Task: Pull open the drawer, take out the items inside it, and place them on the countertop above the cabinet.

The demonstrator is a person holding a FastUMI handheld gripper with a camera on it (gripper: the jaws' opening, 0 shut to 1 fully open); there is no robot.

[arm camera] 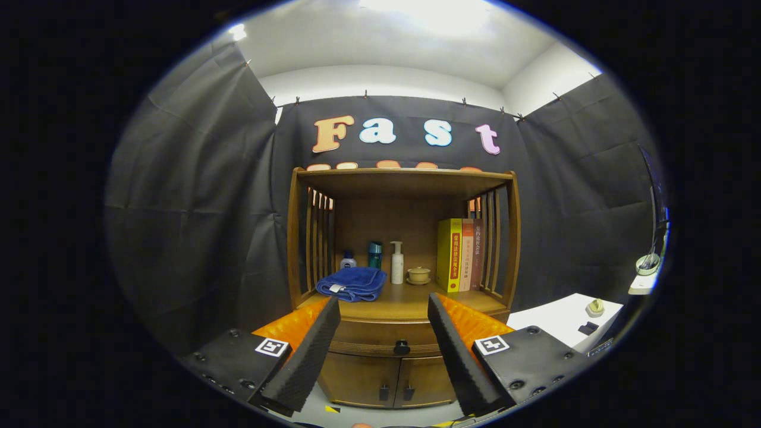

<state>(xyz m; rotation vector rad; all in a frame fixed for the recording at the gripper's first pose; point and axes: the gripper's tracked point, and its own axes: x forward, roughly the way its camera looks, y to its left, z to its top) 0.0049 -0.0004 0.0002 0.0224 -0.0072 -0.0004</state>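
A wooden cabinet stands ahead of me with a shut drawer [383, 340] under its countertop [410, 306]. The drawer's dark round knob [402, 347] lies between my fingers and some way beyond them. My gripper [383, 306] is open, its two fingers spread wide with nothing between them. What lies inside the drawer is hidden.
On the countertop lie a folded blue towel [352, 283], small bottles [374, 254], a white pump bottle [397, 263], a small cup on a saucer [418, 274] and upright books [459, 254]. Two lower doors [386, 380] sit beneath the drawer. A white table [568, 321] stands right of the cabinet.
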